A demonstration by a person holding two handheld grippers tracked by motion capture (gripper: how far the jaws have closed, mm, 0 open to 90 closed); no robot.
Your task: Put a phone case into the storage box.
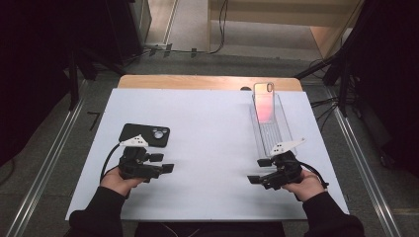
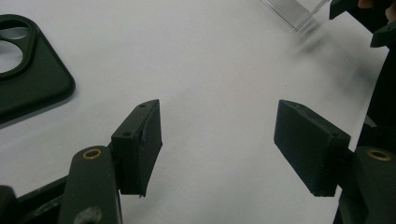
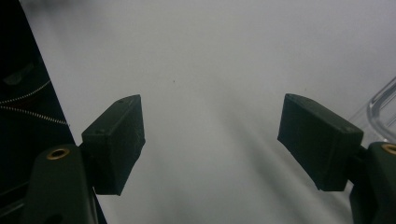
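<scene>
Inspection point: 2 hand-held grippers rest low over the white table (image 1: 207,148), both pointing inward toward its centre. Left gripper (image 1: 168,163) sits at 8 o'clock on the table; its jaws stand apart with nothing between them, bare table showing in the gap in the left gripper view (image 2: 217,140). Right gripper (image 1: 259,170) sits at 4 o'clock, jaws likewise apart and empty (image 3: 210,140).

Black case (image 1: 145,135) lies flat just beyond the left gripper, at 9 o'clock, camera cut-out facing up. In the left gripper view it lies at the upper left (image 2: 28,70), well off the jaw line. Clear tray (image 1: 269,126) runs from 1 to 3 o'clock, its near end just beside the right gripper; a pink case (image 1: 264,102) leans upright at its far end.

Handling judgement: the black case looks light, thin and flexible, with a matte, likely grippy surface; not fragile. Lying flat, it offers no edge to wide jaws from above. Best hold appears to be across 1 long side edge, near the middle, away from the cut-out where the wall would flex. The rigid, glossy tray may slide if nudged.
</scene>
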